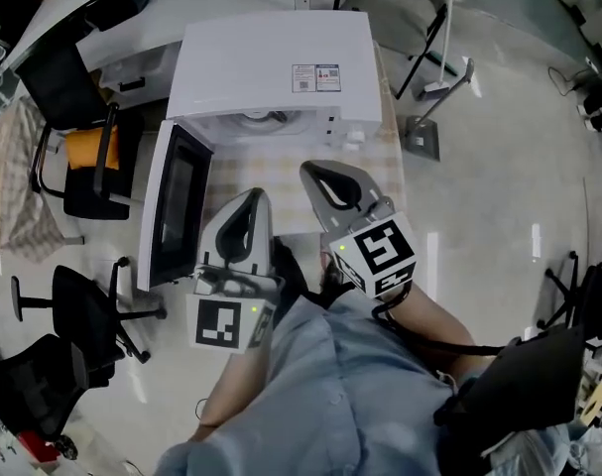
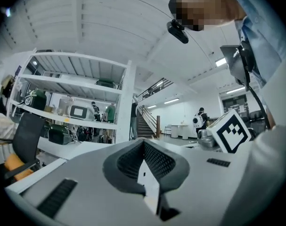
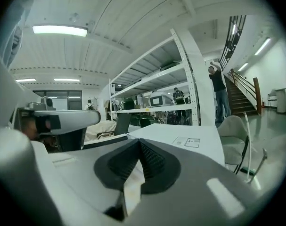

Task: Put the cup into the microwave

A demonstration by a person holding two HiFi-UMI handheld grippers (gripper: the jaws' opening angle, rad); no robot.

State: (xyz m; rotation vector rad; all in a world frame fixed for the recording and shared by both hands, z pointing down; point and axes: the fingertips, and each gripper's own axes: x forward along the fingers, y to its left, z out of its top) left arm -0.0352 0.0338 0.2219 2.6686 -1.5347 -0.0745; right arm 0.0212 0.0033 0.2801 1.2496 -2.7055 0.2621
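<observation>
left tongs: the left tongs [image 1: 249, 206] are held up close to the chest, jaws pressed together with nothing in them. The left gripper view [image 2: 145, 159] shows the same, pads meeting and no cup.

right tongs: same deal. The right tongs [image 1: 325, 181] are fully closed and empty, just beside the left ones and pointing toward the microwave [image 1: 276, 62].

microwave: sits on the table [image 1: 281, 181] with its door [image 1: 172, 206] swung wide open to the left.

cup: honestly can't find it in any view. There's a round shape [image 1: 261, 119] just inside the opening, but I can't tell if that's the cup or only the turntable. The microwave's top hides most of the inside.

step: my guess is it's either the very start, with no cup picked up yet, or the end, with the cup inside and both hands clear. The pictures don't settle which.

next move: if the cup's in there, one of the tongs needs to push the door shut. If not, the cup has to be found first, and the tongs opened before going for it.

watch out: the open door sticks out on the left side, so it's easy to bump.
</observation>
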